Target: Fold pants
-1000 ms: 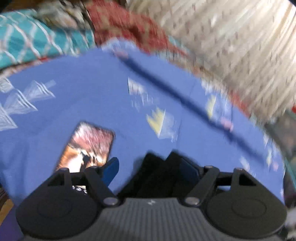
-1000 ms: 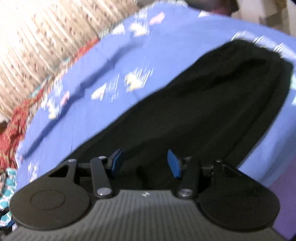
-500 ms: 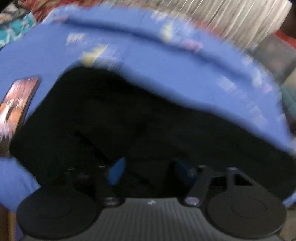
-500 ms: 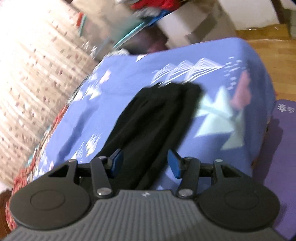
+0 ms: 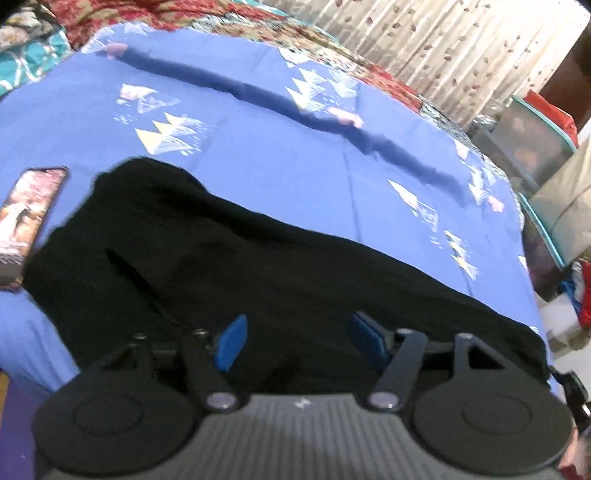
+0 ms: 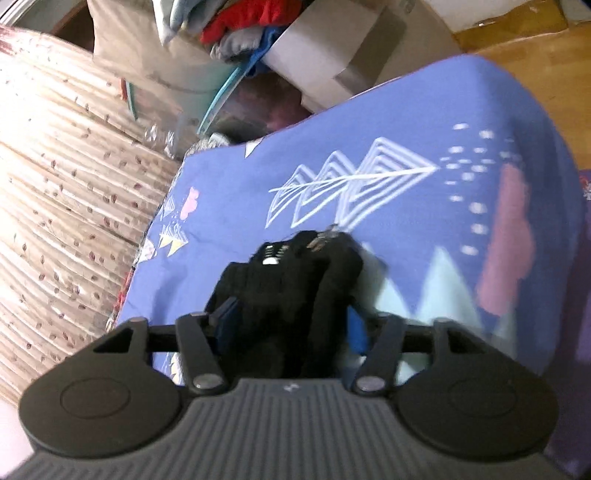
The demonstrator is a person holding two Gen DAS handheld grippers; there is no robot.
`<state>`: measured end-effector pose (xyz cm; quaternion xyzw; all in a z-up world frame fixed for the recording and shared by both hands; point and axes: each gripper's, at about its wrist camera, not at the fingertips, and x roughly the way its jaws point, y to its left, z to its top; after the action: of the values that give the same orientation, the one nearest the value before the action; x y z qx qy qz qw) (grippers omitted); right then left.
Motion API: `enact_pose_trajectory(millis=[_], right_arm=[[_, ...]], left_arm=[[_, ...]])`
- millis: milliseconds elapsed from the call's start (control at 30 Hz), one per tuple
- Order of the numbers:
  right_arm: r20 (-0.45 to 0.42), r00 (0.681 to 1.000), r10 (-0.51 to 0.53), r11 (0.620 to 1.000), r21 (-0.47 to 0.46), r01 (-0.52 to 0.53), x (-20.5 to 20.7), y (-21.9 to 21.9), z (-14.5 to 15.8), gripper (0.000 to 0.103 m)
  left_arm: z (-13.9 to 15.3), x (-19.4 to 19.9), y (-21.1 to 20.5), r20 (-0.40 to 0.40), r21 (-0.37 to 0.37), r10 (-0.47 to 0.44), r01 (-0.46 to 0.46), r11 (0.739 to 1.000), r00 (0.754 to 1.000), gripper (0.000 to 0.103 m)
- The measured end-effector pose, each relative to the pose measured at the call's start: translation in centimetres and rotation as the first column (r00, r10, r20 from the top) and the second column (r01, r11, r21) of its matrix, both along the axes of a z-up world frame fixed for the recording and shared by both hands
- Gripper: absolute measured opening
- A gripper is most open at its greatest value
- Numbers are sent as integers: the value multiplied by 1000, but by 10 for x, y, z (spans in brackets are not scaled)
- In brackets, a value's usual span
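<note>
Black pants [image 5: 221,258] lie stretched across the blue patterned bedsheet [image 5: 258,147], running from the left to the lower right of the left wrist view. My left gripper [image 5: 298,334] hovers over their near edge. Its jaws are opening, and the blue pads [image 5: 231,339] stand apart with cloth lying below the gap. In the right wrist view, a bunched end of the pants [image 6: 288,280] fills the gap of my right gripper [image 6: 291,325]. Its jaws are closing and both blue pads touch the cloth, near the bed's corner.
A phone [image 5: 29,218] with a lit screen lies on the sheet left of the pants. A leaf-print curtain [image 6: 55,184] hangs behind the bed. A red quilt [image 5: 110,14], a storage bin [image 5: 532,136], boxes with piled clothes [image 6: 258,33] and wooden floor [image 6: 535,48] surround it.
The left view swung from the phone and bare sheet onto the pants. My right gripper travelled along the pants to their end near the bed corner and closed on the cloth.
</note>
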<state>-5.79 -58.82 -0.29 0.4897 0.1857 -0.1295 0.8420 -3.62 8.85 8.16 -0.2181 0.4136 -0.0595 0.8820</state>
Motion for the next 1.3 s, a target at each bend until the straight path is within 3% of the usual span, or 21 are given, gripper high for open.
enact_pose_trajectory(millis=[33,100,167,233,300,367,433,500,567,600,633,667,700,767,900,933,1000,1067,1167,1200,1300], right_arm=[[-11,1000,20,1000,-9,-20,5,1,5,10],[49,996,73,997,-33,-71,8,13,24,10],[99,978,184,978,-116,-173,11,41,55,10],[102,932,348,917,-247,-315,18,87,84,10],[46,856,516,797,-392,-460,24,145,104,10],[-64,753,655,630,-504,-591,25,209,106,10],[-197,671,715,473,-571,-671,23,261,92,10],[-338,609,718,347,-585,-733,23,307,66,15],[-470,561,681,219,-601,-769,21,342,42,21],[-521,549,653,143,-628,-765,14,357,34,37],[-537,550,639,97,-654,-751,7,366,34,49],[-533,551,642,81,-668,-740,4,371,39,53],[-517,545,660,78,-674,-734,-3,373,47,56],[-454,555,698,108,-698,-708,-15,372,69,56],[-308,670,675,298,-717,-630,-14,363,96,53],[-295,705,645,356,-700,-619,-8,362,96,43],[-300,734,609,434,-649,-625,3,359,84,24],[-326,739,589,501,-570,-651,17,361,66,18],[-405,720,563,541,-478,-692,29,368,33,16],[-392,734,555,543,-498,-676,26,370,31,16],[-444,730,519,512,-522,-682,28,386,49,17]], left_arm=[[-1,1,-4,-2,-5,-6,6,1000,1000,64],[0,0,-10,5,-16,-22,22,1000,1000,64],[0,0,-13,19,-25,-39,39,999,999,64],[-1,-2,-13,22,-37,-49,50,998,999,64],[-5,-3,-9,17,-52,-48,49,997,999,64],[-9,-5,-4,11,-75,-38,39,996,999,64],[-13,-9,3,6,-97,-33,33,995,999,64],[-16,-14,11,6,-101,-23,23,995,1000,64],[-18,-20,22,6,-114,-8,8,993,1000,64],[-18,-24,28,10,-122,1,0,993,1000,64],[-17,-28,35,17,-130,11,-9,992,1000,65],[-17,-32,42,27,-135,19,-16,991,999,66],[-16,-38,49,40,-142,31,-25,990,999,66],[-16,-48,63,56,-157,60,-51,986,997,69],[-26,-64,90,50,-214,143,-129,968,988,71],[-29,-66,94,41,-225,159,-146,963,986,71],[-35,-67,102,26,-243,185,-173,954,982,71],[-37,-70,107,31,-252,199,-185,950,980,71],[-40,-73,114,38,-253,212,-196,947,976,71],[-42,-74,118,35,-253,222,-207,945,974,71],[-50,-77,132,16,-267,274,-260,928,961,75]])
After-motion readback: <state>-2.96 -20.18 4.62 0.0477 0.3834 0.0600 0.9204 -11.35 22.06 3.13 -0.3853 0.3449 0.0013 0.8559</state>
